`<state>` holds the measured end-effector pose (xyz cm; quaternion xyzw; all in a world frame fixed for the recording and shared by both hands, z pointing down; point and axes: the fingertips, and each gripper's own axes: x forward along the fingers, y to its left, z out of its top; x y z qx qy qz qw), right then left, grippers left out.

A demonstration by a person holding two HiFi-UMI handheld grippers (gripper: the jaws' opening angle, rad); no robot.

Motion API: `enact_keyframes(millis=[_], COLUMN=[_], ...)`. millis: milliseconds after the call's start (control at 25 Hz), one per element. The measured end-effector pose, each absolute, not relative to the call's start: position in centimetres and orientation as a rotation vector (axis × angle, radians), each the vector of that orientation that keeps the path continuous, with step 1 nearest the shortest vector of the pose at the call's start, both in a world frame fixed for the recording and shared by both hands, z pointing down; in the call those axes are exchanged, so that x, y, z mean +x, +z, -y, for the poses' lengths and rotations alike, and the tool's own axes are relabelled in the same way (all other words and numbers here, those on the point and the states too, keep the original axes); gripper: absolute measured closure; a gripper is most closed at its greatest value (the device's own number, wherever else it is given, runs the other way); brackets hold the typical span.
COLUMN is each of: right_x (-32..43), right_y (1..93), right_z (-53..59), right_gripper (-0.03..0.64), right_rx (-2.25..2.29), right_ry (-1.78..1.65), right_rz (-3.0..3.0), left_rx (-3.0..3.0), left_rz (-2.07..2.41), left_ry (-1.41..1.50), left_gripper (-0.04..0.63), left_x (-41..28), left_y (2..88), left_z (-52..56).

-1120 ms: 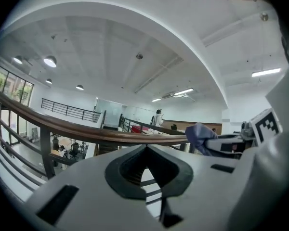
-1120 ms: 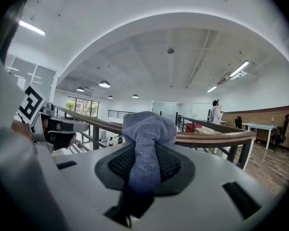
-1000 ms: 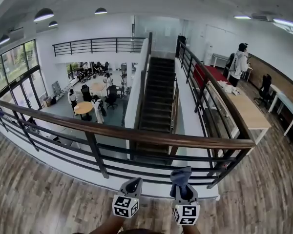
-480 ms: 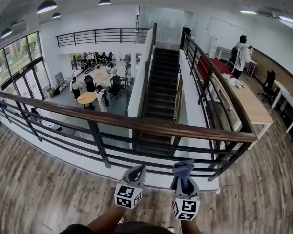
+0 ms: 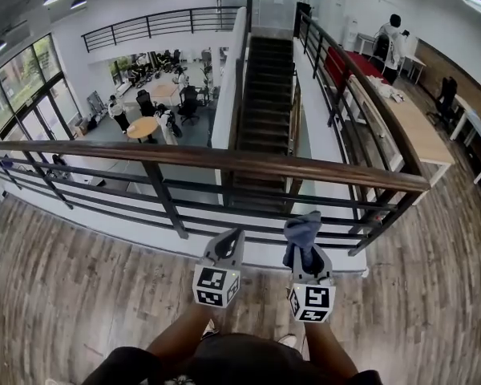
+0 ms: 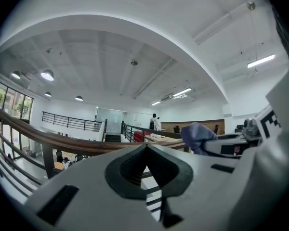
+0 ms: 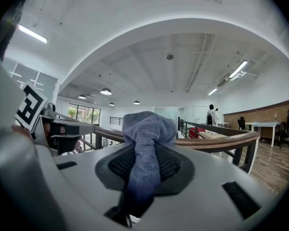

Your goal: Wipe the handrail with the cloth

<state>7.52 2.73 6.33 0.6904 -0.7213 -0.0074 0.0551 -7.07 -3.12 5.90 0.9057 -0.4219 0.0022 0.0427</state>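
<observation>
At the frame's lower middle, the right gripper is clamped on a bunched blue-grey cloth, its free end poking toward the brown wooden handrail above, likely ready to wipe; the left gripper, jaws together, carries nothing

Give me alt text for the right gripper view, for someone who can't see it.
The right gripper is shut on a bunched blue-grey cloth, in front of a wooden handrail. A person stands far off at right.
</observation>
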Motion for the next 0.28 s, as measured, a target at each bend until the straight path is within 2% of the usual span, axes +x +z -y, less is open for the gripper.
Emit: enact_keyframes(millis=[280], right_x=[7.3], right_y=[6.7], right_z=[-1.5], right_gripper=[0.523], right_rx=[2.087], right_ry=[-0.015], right_rz=[2.215], left_rx=[2.760], left_rz=[1.320], left_ry=[0.035], left_gripper=[0.597], left_x=[-7.3], left_y=[6.3], left_z=[3.3])
